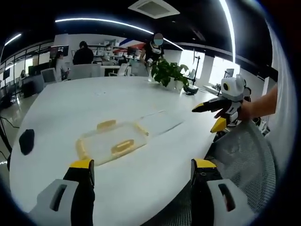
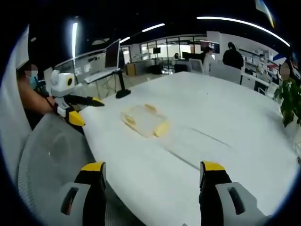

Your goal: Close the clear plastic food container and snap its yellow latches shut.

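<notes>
A: What worries you from here?

B: The clear plastic food container lies flat on the white table, ahead of the left gripper and between the lines of its two fingers, but well short of touch. It is thin and see-through, so its edges are hard to judge. If one side is pressed without the other being held, I expect it would skate across the smooth table or tip up.

A: And the yellow latches?

B: Small tabs along the rim. A finger landing beside one instead of on it could slip off, or bend the wall. Whether the lid is fully seated I cannot tell, so a latch pushed now might catch on nothing.

A: How are the hands posed?

B: Both grippers hover above the near table edge, fingers spread wide and holding nothing. In the right gripper view the container sits ahead of the right gripper, left of centre between its fingers. The left gripper comes in from the left there, open and clear of the container.
</notes>
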Motion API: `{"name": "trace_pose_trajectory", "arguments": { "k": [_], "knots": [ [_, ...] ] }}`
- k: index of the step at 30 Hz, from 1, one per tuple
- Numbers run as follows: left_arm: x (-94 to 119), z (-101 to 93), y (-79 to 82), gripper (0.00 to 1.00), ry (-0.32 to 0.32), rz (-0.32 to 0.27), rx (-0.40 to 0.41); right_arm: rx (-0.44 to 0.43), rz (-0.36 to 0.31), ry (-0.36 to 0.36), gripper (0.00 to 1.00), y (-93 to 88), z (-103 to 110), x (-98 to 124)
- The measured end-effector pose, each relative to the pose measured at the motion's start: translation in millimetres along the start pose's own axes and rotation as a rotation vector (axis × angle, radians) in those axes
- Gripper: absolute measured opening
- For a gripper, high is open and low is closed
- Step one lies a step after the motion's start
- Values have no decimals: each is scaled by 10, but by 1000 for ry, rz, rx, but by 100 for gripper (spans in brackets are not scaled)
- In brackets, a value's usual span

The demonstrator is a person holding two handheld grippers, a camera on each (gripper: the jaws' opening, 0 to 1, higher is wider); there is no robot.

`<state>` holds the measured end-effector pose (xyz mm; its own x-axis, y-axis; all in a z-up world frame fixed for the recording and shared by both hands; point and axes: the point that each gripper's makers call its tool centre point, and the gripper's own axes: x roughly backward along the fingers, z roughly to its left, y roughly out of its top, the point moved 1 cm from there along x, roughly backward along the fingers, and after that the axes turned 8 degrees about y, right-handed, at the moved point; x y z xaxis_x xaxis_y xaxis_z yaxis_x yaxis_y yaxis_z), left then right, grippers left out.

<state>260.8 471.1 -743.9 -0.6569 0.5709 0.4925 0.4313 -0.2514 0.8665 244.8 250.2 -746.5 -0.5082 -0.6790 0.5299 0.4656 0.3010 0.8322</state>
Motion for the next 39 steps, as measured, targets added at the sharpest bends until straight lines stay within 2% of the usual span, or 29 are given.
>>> {"name": "trace_pose_trajectory", "arguments": {
  "k": [11,15,23,31,34,39],
  "knots": [
    [5,4,36,84,0,-12,-10,2,5,-5,76,23,-22,10],
    [16,25,56,84,3,-12,13,18,9,4,76,42,-3,4],
    [23,-74,85,79,-53,15,-6,67,31,21,76,73,26,-24],
    [-6,22,155,77,-52,10,-23,97,34,55,74,163,29,-102],
    [-35,61,175,75,-55,9,20,108,45,70,73,169,18,-149],
    [-102,71,154,73,-66,31,-19,116,53,89,70,193,10,-204]
  ]
}}
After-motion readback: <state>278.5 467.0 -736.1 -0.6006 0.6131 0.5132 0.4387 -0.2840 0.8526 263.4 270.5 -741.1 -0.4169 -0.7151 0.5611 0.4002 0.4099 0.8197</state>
